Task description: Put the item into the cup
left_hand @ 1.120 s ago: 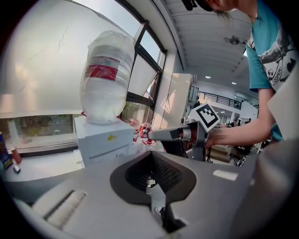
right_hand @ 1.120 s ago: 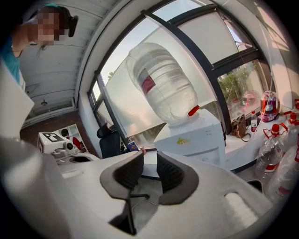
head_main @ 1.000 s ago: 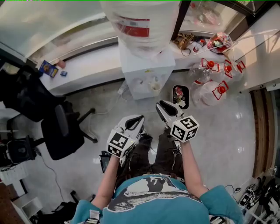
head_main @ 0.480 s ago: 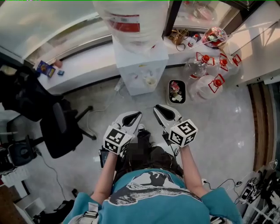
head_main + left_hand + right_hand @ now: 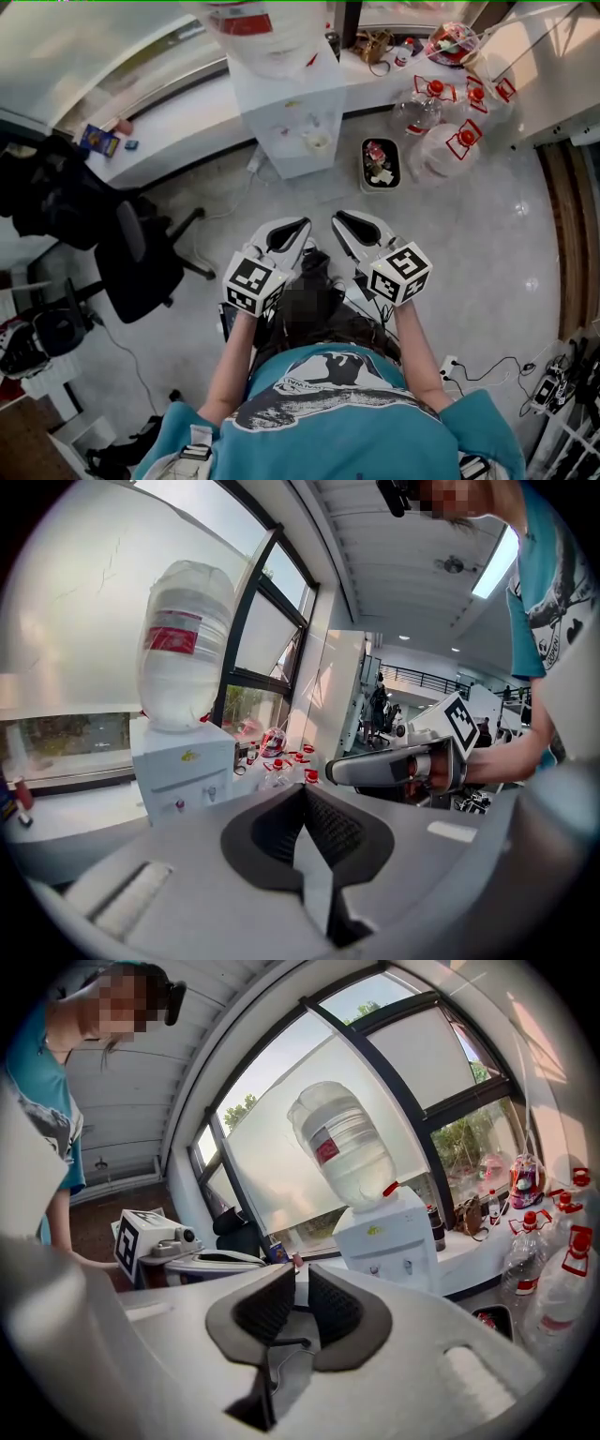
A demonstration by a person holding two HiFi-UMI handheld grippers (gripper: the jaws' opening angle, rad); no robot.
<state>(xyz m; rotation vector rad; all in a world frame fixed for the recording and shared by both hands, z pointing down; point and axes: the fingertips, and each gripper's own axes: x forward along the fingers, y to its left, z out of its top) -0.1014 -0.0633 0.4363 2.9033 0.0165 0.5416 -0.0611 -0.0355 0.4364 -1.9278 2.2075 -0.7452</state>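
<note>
L gripper [image 5: 302, 794]: pads meet at the tips, jaws together, nothing betw. them. R gripper [image 5: 301, 1273]: narrow gap left betw. the pads, jaws closing, nothing in the gap (only floor and a cable show behind it).

In the head view both are held at waist height in front of the person, L gripper [image 5: 302, 225] and R gripper [image 5: 340, 218] near each other, tips pointing fwd, marker cubes at the wrists.

Ahead on the floor stands a white water dispenser [image 5: 291, 117] against a long white window ledge [image 5: 178, 131], w/ a big upturned bottle [image 5: 267, 37] on top. In its tap recess sits what looks like a pale cup [image 5: 317, 141], well apart from both grippers. The item for it can't be picked out in any view.

Just R of the dispenser, a small black bin [image 5: 380, 164] holding scraps. Beside that, clear jugs [image 5: 448, 150] w/ red caps. A black office chair [image 5: 141, 262] stands to the L.
</note>
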